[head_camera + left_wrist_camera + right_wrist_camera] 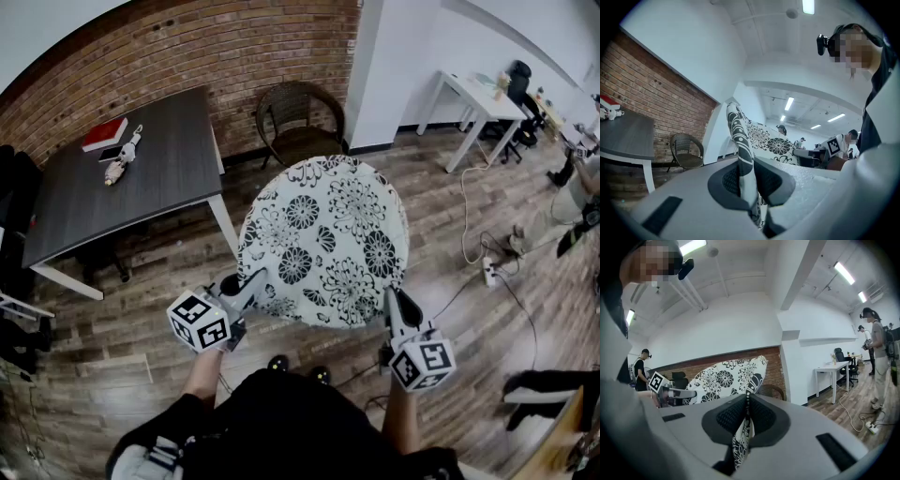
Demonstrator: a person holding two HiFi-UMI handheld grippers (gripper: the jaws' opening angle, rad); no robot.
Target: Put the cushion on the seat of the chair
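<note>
White fabric printed with black flowers covers the round cushion (323,239), which is held up in the air just short of the wicker chair (300,127). Its far edge is near the chair's front, and no part of it rests on the seat (305,145). The left gripper (251,281) and the right gripper (392,298) each grip the rim on the side away from the chair, well apart from each other. In both gripper views the jaws are closed hard on the rim, squeezing it thin between the pads.

The cushion looks light and soft — likely to bend or sag rather than hold its shape, and not fragile. The woven cover should give the pads fair purchase, though a thin pinch of cloth could creep out. Two holds spread along the rim farthest from the chair seem right, since they keep it spread flat and leave the leading edge free to reach the seat.
</note>
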